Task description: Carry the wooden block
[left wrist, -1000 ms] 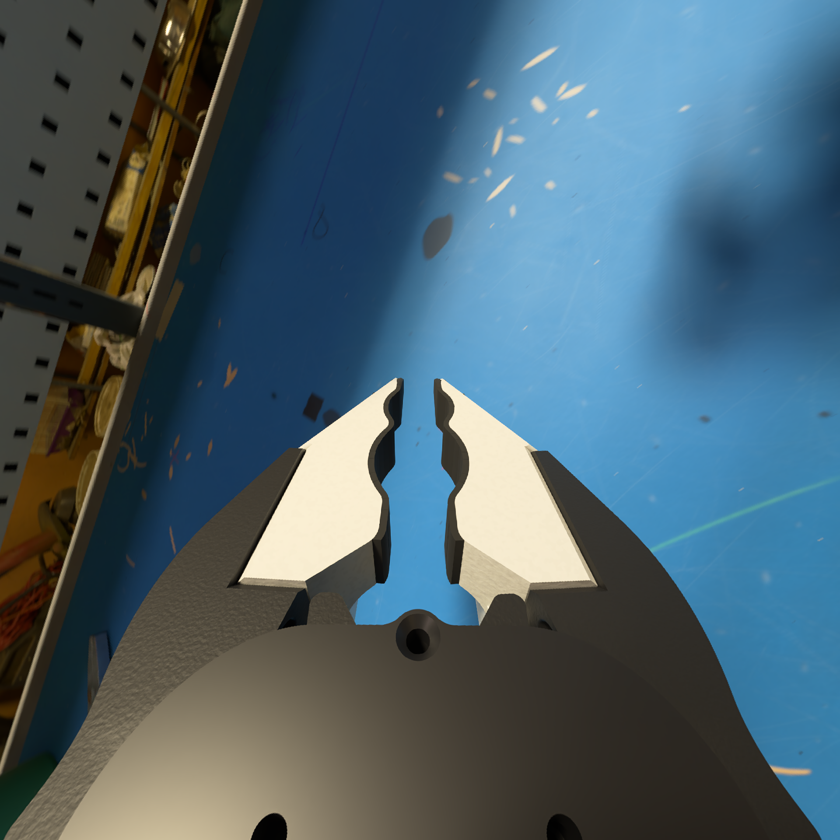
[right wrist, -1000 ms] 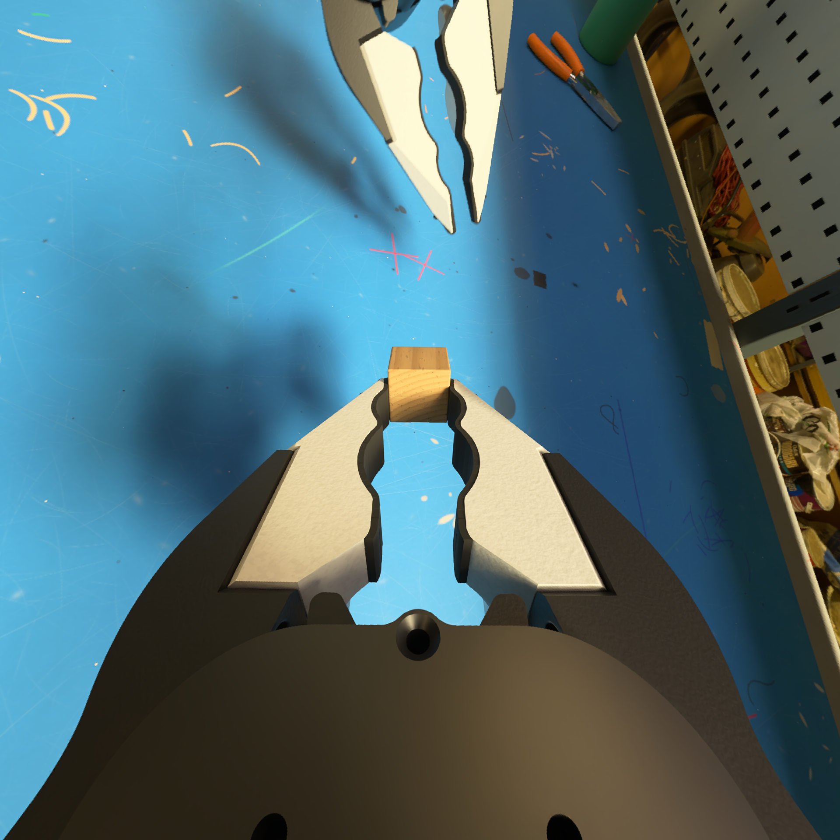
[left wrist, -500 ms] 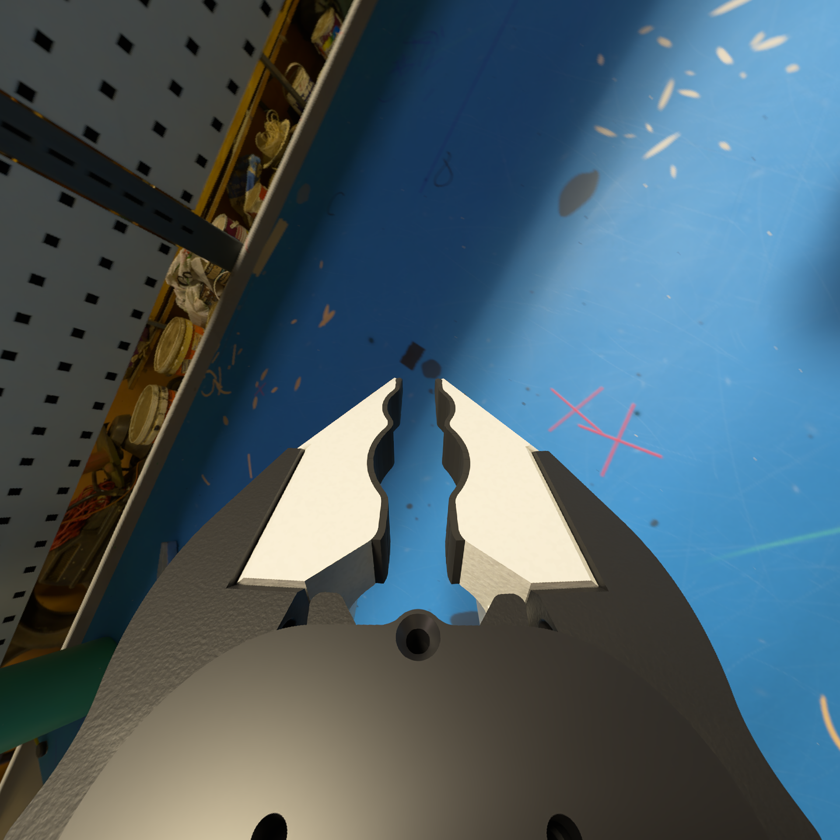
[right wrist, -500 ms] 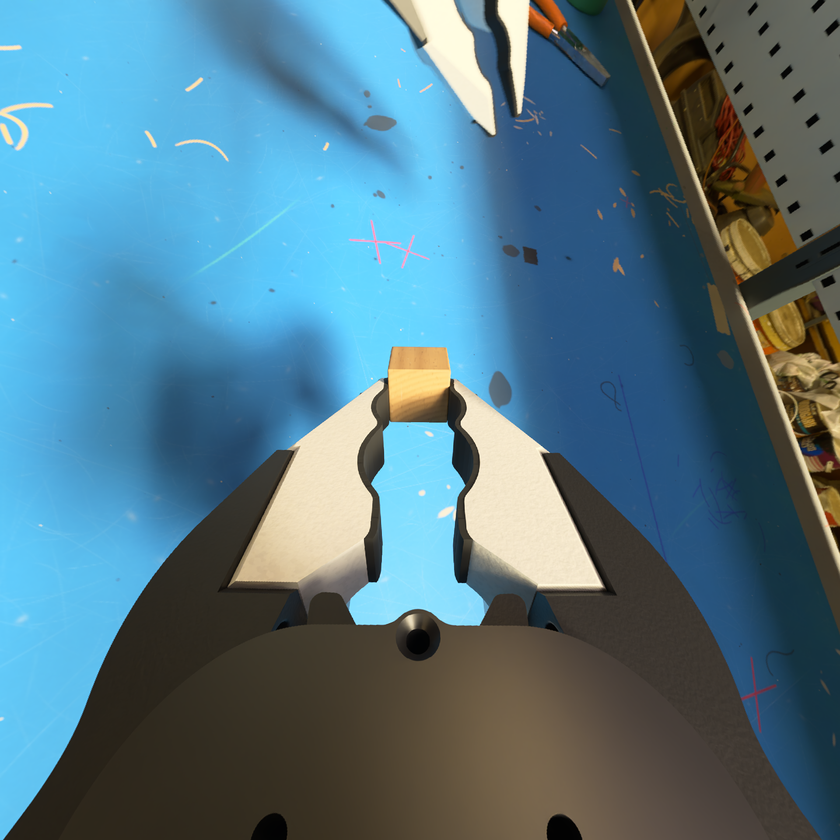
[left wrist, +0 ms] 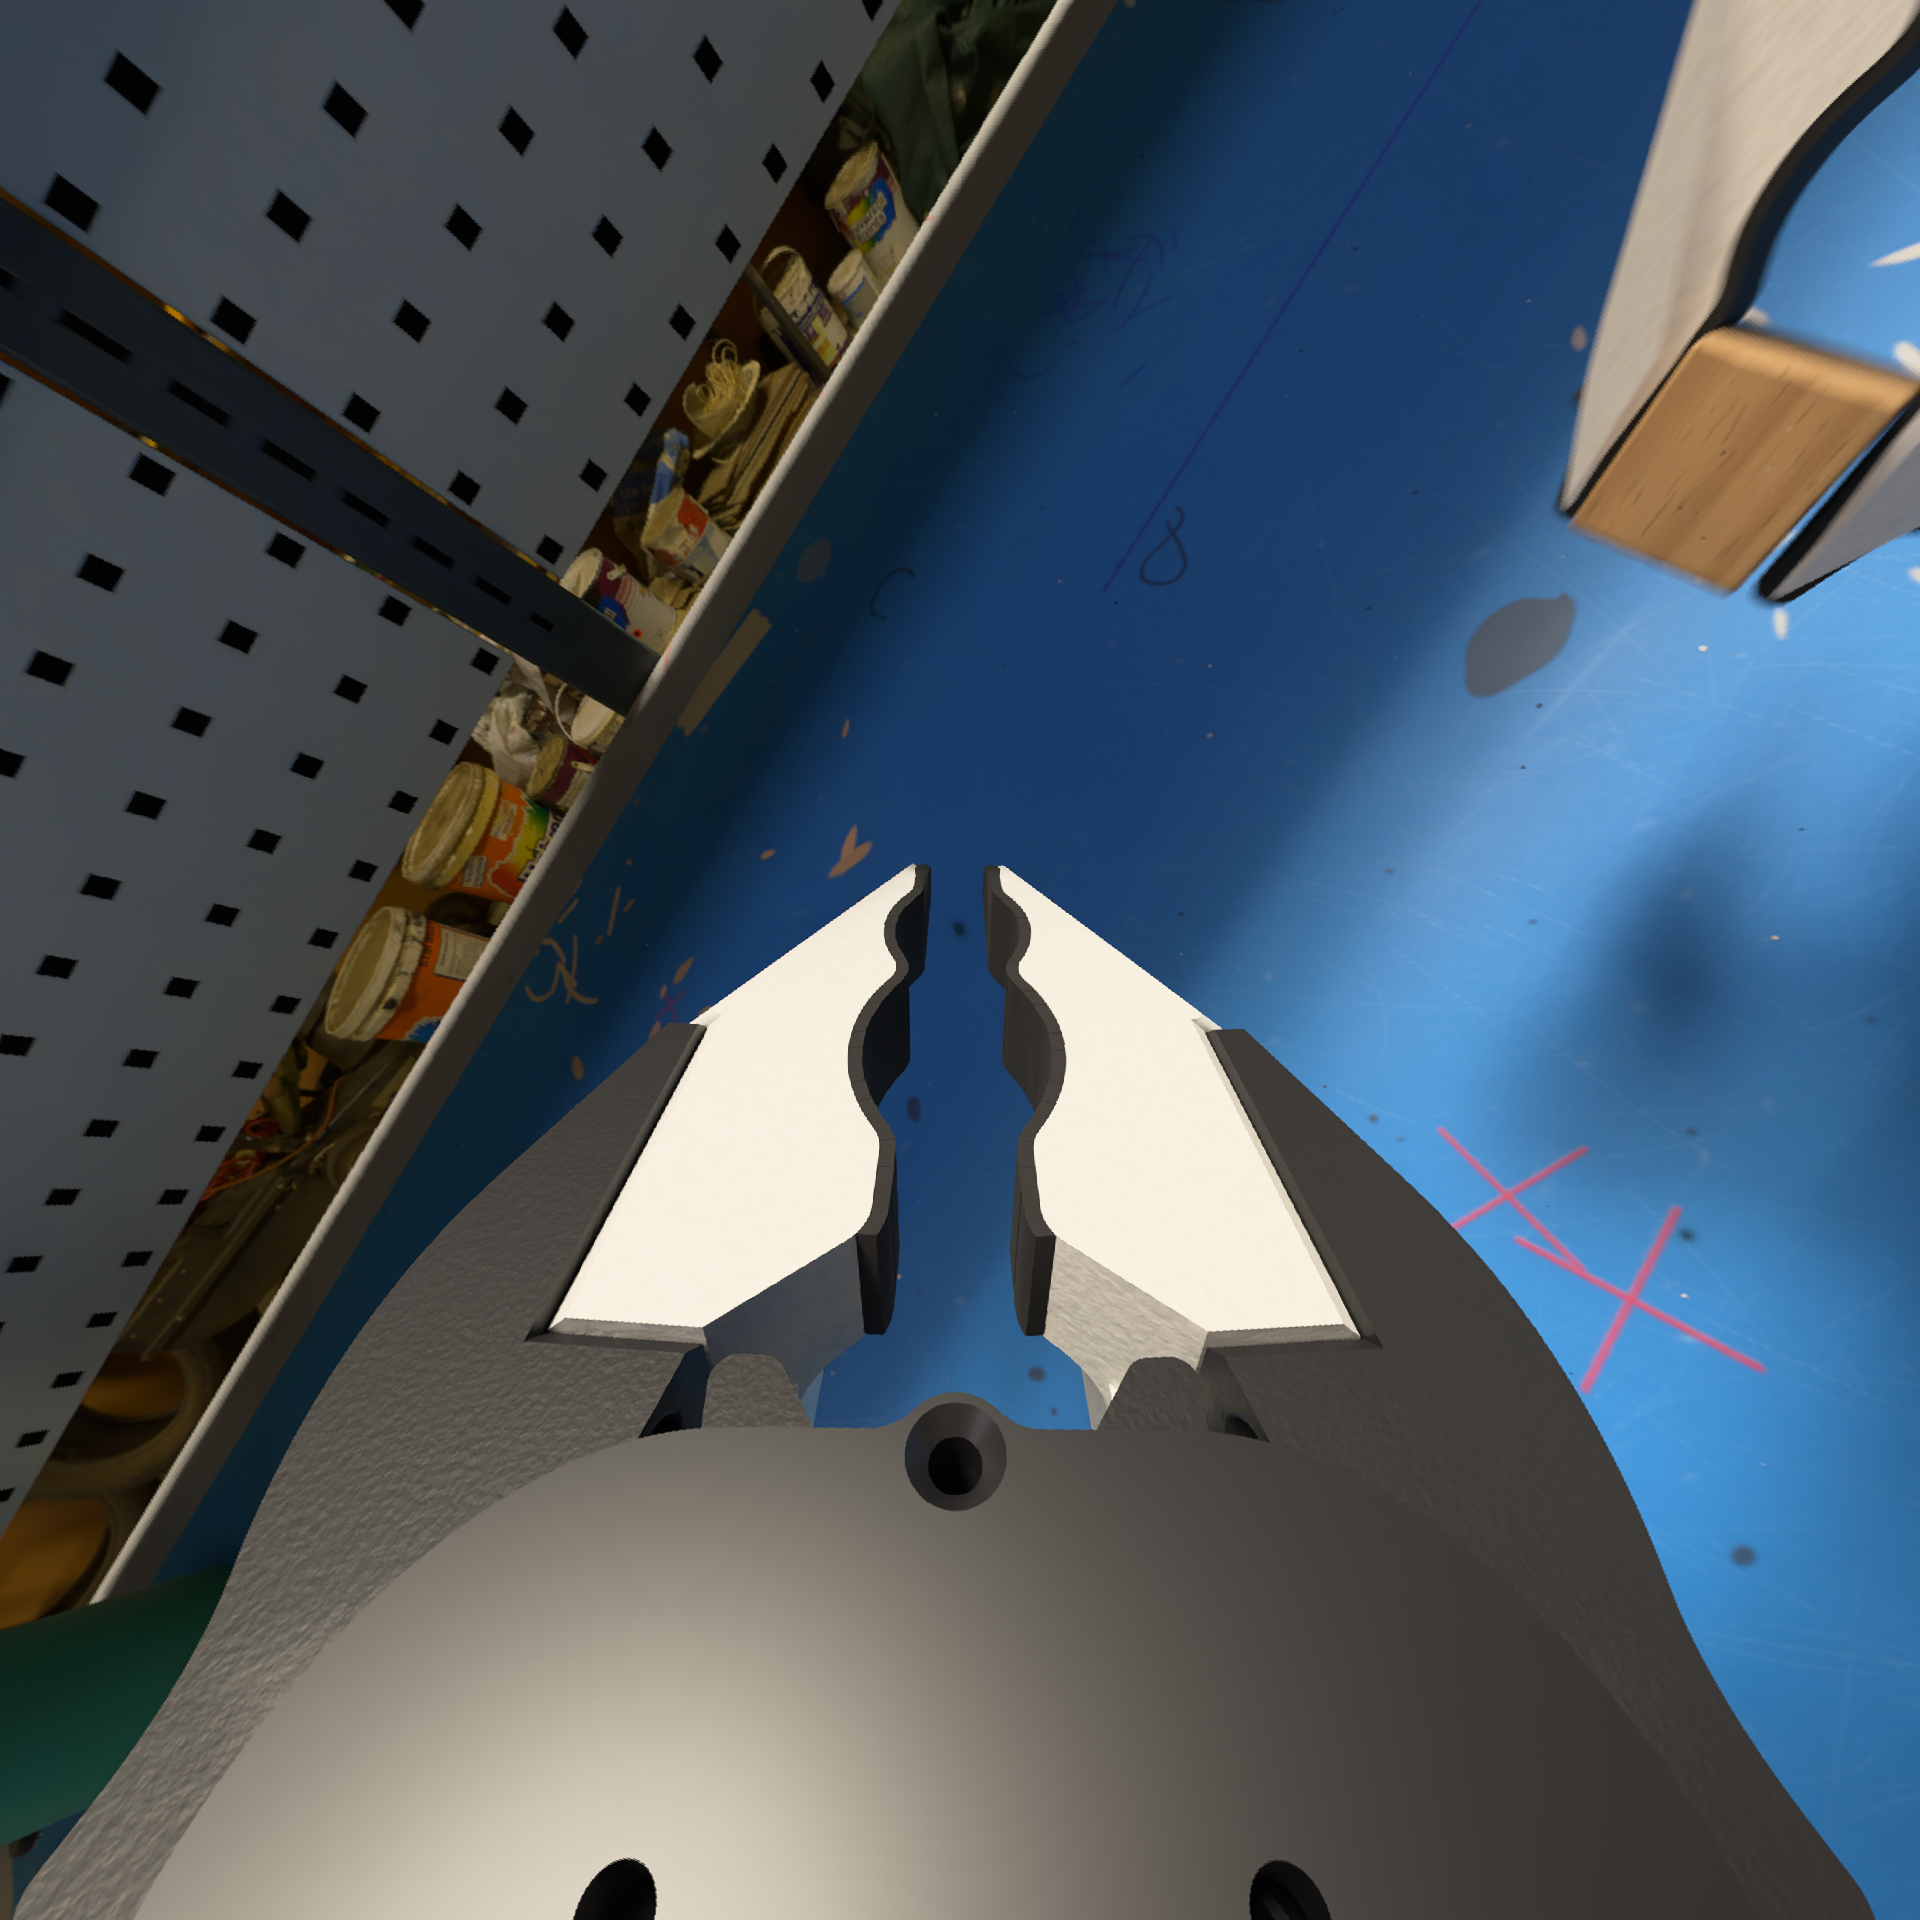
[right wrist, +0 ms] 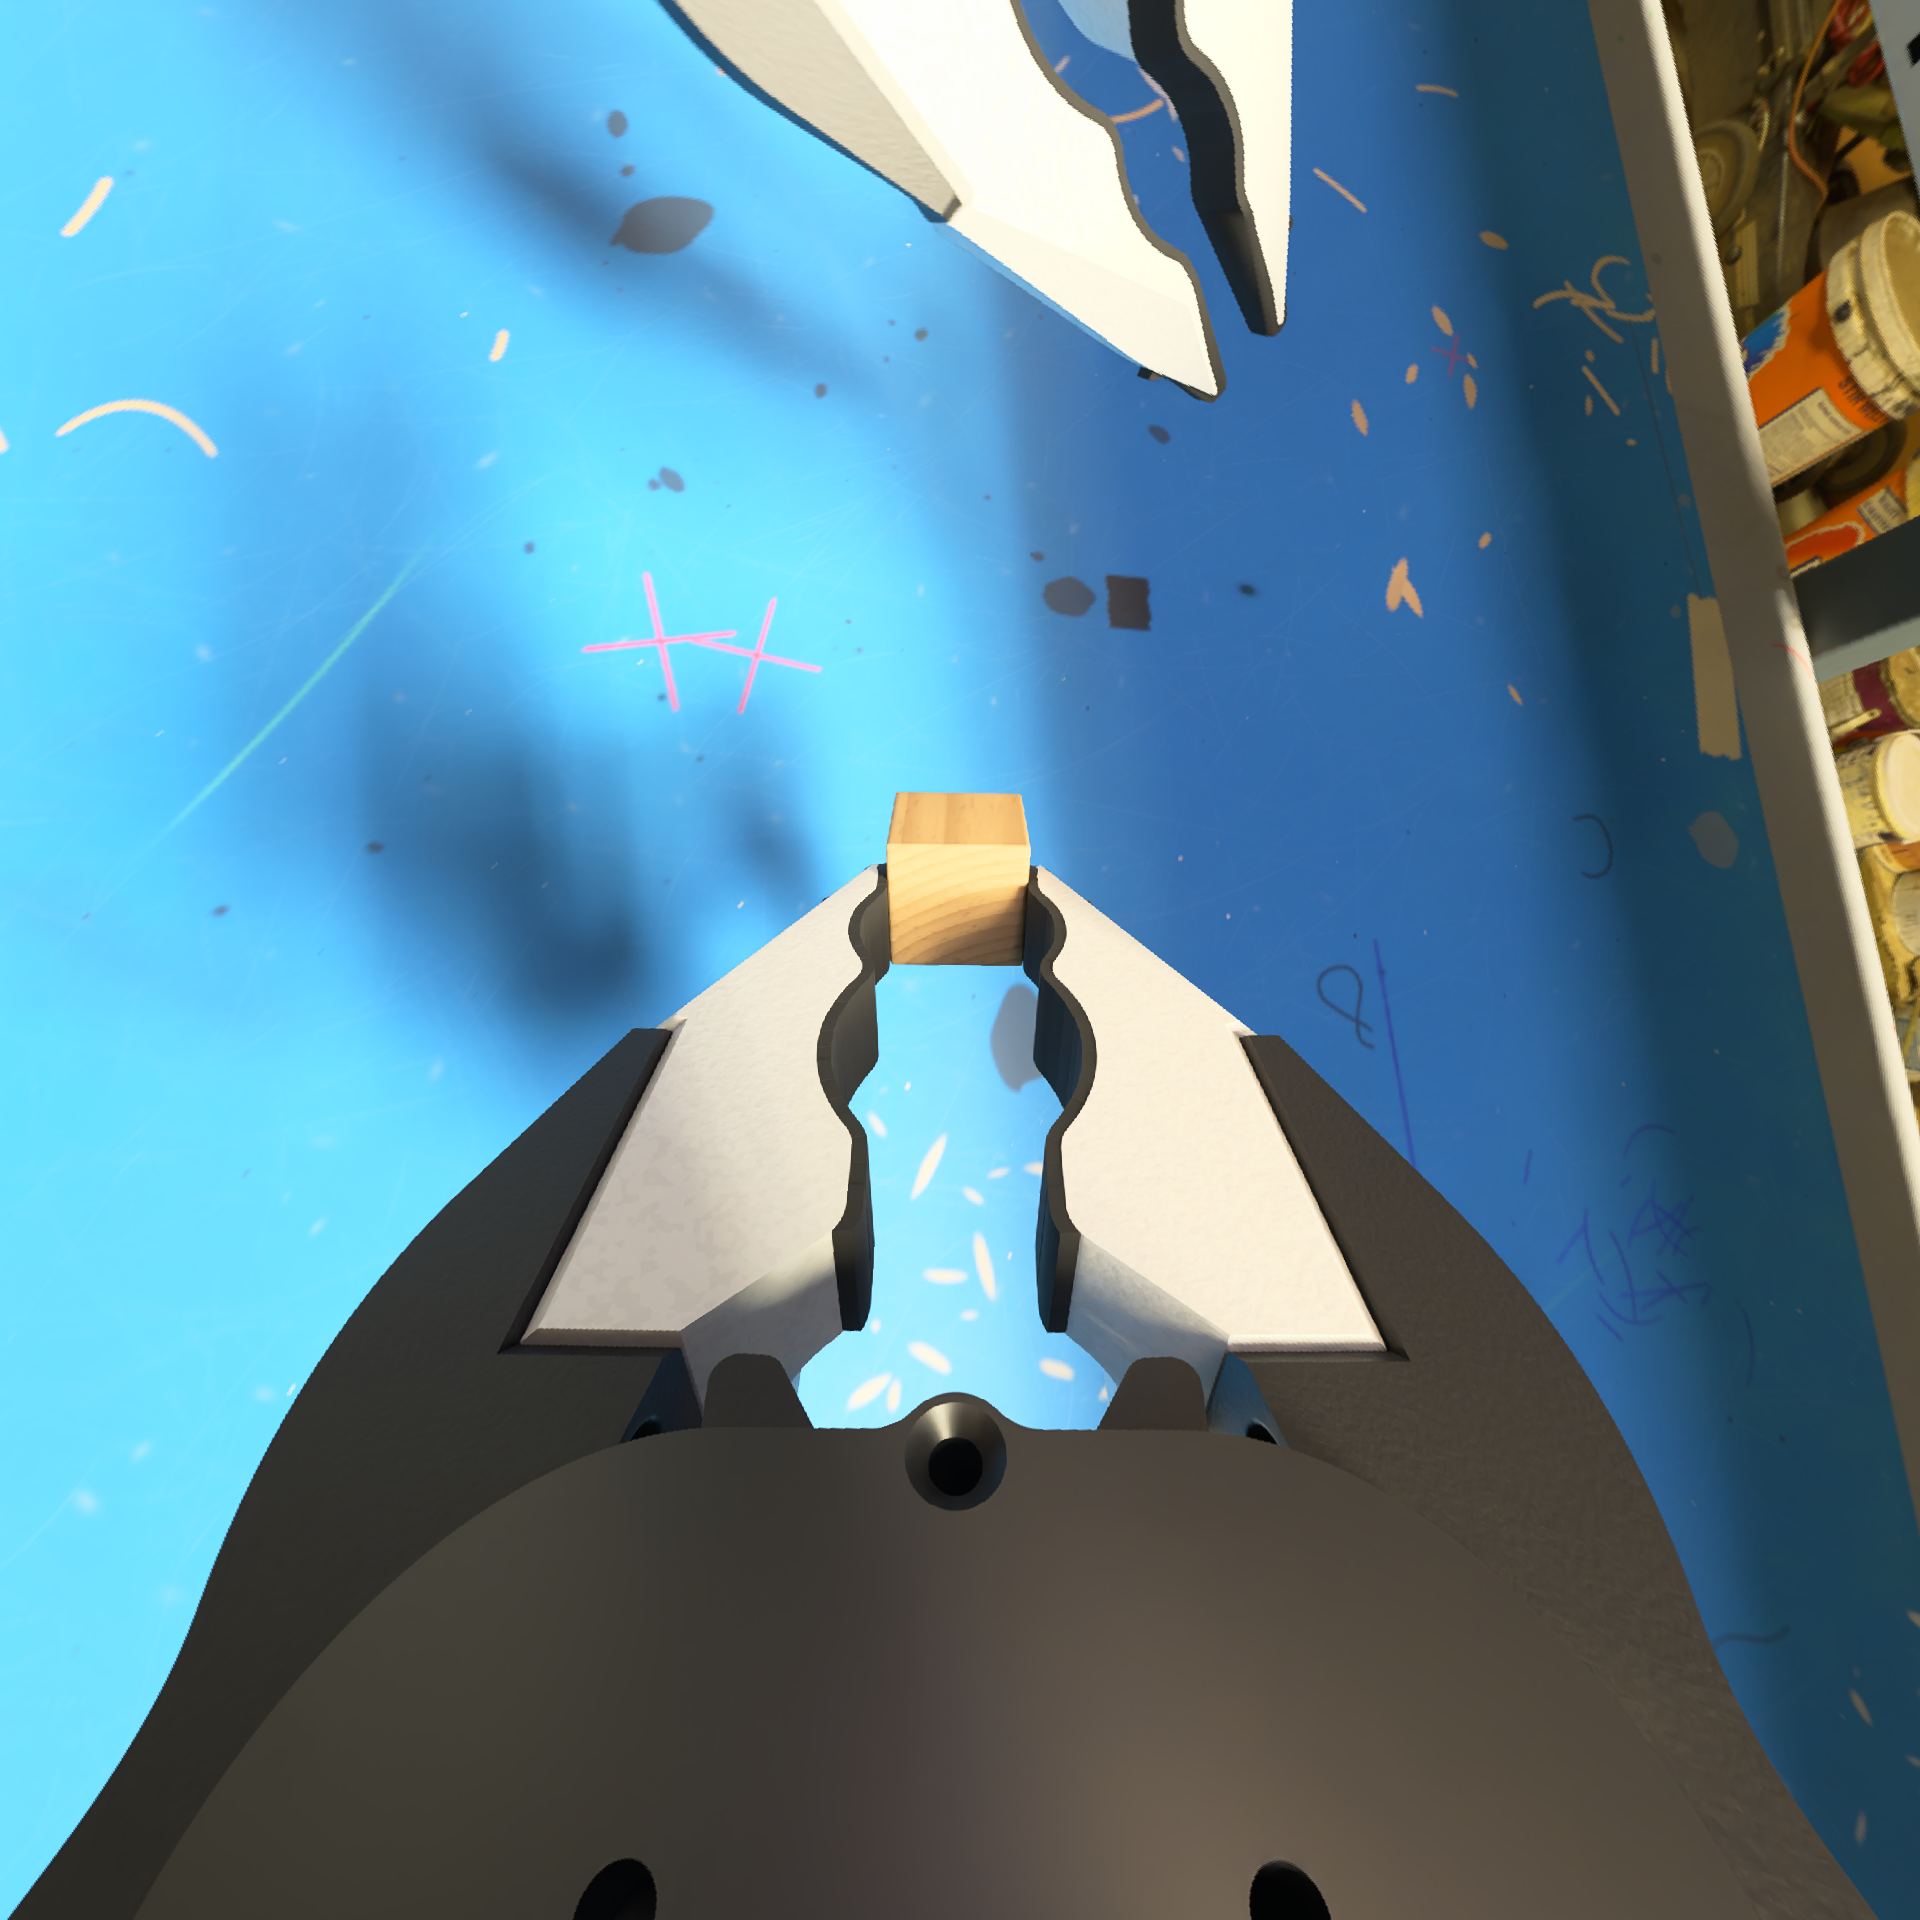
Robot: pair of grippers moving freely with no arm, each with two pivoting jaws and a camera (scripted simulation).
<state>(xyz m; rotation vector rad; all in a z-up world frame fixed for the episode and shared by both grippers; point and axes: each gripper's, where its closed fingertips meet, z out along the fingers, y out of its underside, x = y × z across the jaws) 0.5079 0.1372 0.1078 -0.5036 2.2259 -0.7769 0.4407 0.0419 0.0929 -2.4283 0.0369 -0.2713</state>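
The wooden block [right wrist: 956,904] is a small light-wood cube pinched between the tips of my right gripper [right wrist: 956,883], held above the blue table [right wrist: 312,935]. In the left wrist view the block [left wrist: 1735,468] and the right gripper [left wrist: 1678,551] show at the upper right. My left gripper [left wrist: 956,873] is empty, its jaws nearly together with a narrow gap, over the table near its edge. In the right wrist view the left gripper [right wrist: 1242,358] hangs ahead of the block, slightly to the right.
A grey pegboard [left wrist: 260,520] and a shelf of paint cans [left wrist: 457,831] run along the table's edge [left wrist: 727,582]. Pink crosses [right wrist: 707,644] mark the table. A green object [left wrist: 83,1683] lies at the lower left. Wood shavings [right wrist: 135,416] are scattered about.
The two grippers have come closer together. The block and right gripper have come into the left wrist view. The left gripper looms larger in the right wrist view. The block stays gripped.
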